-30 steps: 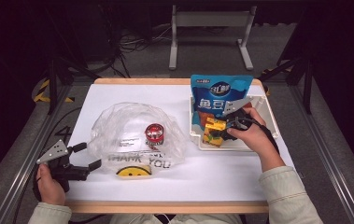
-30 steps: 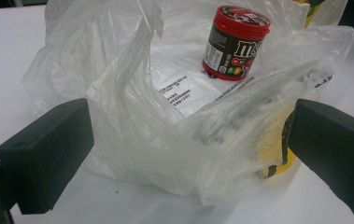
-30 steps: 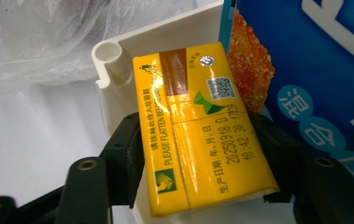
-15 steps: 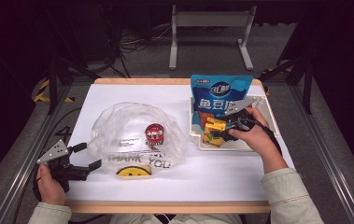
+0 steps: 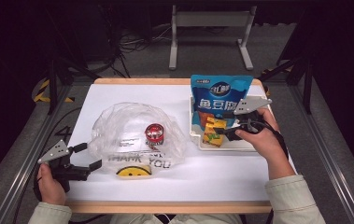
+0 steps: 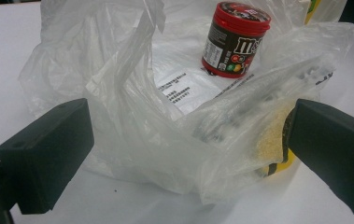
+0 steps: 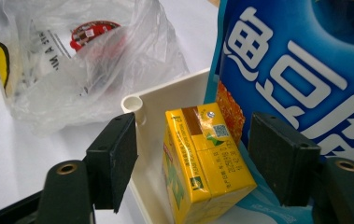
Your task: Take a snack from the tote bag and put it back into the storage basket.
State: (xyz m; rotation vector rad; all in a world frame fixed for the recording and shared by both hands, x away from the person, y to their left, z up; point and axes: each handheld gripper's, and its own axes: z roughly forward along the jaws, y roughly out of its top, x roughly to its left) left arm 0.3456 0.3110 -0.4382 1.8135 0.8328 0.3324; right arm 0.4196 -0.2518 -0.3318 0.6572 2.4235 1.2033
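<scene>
Right gripper [image 5: 221, 127]: jaws stand apart and have just been opening; the yellow drink carton [image 7: 205, 161] sits between them, with a gap showing on each side, so no pad presses on it. The carton stands upright in the white tray [image 5: 221, 145], leaning against the blue snack pouch [image 5: 219, 95] at its 1 o'clock in the right gripper view. In the high view the tray lies at 3 o'clock on the white table [image 5: 221, 177].

Left gripper [image 5: 82, 156]: jaws wide apart at 8 o'clock on the table in the high view, empty, with the crumpled rim of the clear plastic bag [image 6: 132, 121] lying between them but untouched. Inside the bag a red-lidded candy jar [image 6: 235, 39] stands upright, at 1 o'clock in the left gripper view. A yellow smiley print [image 5: 133, 171] shows on the bag's near edge.
</scene>
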